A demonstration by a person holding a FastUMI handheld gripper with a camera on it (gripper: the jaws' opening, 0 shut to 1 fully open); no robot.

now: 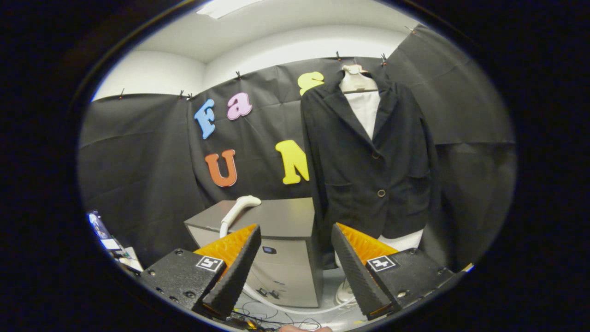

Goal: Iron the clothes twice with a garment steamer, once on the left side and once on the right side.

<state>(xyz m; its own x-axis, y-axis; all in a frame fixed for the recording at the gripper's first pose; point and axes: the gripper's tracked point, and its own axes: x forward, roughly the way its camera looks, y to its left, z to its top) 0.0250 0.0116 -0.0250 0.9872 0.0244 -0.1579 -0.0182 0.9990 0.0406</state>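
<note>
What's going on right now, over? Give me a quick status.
Gripper open, fingers holding nothing. Steamer head lying on the grey cabinet, beyond the fingers, untouched. Black jacket hanging on its form beside the cabinet. Nothing blocking the steamer.

One jacket (368, 161), one steamer (239, 205), one cabinet (276, 240).

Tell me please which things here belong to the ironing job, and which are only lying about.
For the job:
- black jacket on the mannequin
- steamer head resting on the grey cabinet
- its white hose
- gripper, jaws open, empty

Lying about:
- thin cables on the floor
- clutter beside the cabinet
</note>
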